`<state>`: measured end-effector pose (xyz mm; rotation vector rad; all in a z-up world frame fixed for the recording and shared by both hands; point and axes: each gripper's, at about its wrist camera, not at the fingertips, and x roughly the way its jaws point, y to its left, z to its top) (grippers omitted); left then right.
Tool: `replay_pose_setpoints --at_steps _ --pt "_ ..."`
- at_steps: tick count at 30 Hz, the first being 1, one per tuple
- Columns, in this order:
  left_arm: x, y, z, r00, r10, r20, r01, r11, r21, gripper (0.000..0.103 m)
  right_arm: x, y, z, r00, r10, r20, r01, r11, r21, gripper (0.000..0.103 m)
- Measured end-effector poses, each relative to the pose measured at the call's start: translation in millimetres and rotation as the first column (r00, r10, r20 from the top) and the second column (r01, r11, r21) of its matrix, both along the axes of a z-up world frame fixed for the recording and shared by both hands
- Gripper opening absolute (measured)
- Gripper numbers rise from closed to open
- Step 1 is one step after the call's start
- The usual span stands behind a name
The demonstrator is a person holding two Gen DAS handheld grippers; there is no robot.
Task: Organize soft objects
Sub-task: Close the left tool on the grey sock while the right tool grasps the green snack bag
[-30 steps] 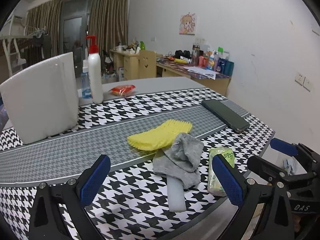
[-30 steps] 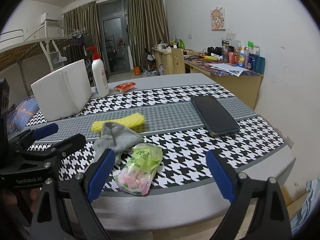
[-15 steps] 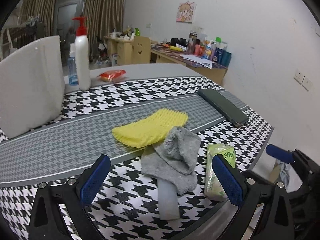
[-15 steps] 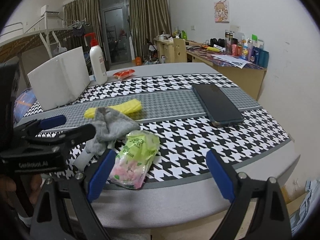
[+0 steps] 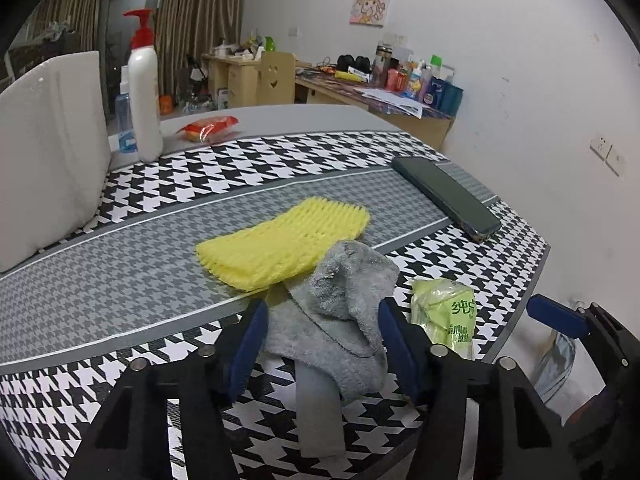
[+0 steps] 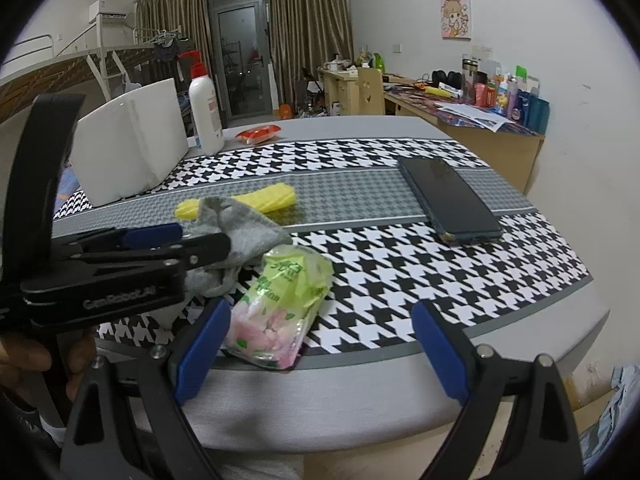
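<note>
Houndstooth counter (image 5: pixel 160 288); grey cloth (image 5: pixel 344 300) is bracketed by left hand-held gripper (image 5: pixel 322 344), apparently pinched; right hand-held gripper (image 6: pixel 320 352) is held wide open, empty

A fuzzy grey cloth (image 5: pixel 344 308) is lying at six o'clock, touching ribbed yellow foam netting (image 5: pixel 280 240); a glossy plastic tissue packet (image 6: pixel 276 304) is shining beside it.
</note>
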<state>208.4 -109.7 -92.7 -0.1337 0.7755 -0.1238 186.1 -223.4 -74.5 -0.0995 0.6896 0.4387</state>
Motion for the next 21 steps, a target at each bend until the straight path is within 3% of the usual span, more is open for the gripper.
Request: replay_pose_setpoints --at_steps 6,19,21 --pt "3 -7 -2 1.000 -0.012 -0.008 0.012 0.999 0.034 0.033 5 5 -6 1.000 0.015 -0.014 -0.015 1.000 0.011 0.095" --pt "4 -3 -4 1.000 -0.013 -0.010 0.013 1.000 0.028 0.023 16 13 -16 0.998 0.015 -0.061 -0.013 0.999 0.031 0.094" --pt "3 -2 -3 1.000 -0.015 -0.007 0.015 1.000 0.020 0.023 16 16 -17 0.997 0.025 -0.068 -0.023 0.999 0.030 0.090"
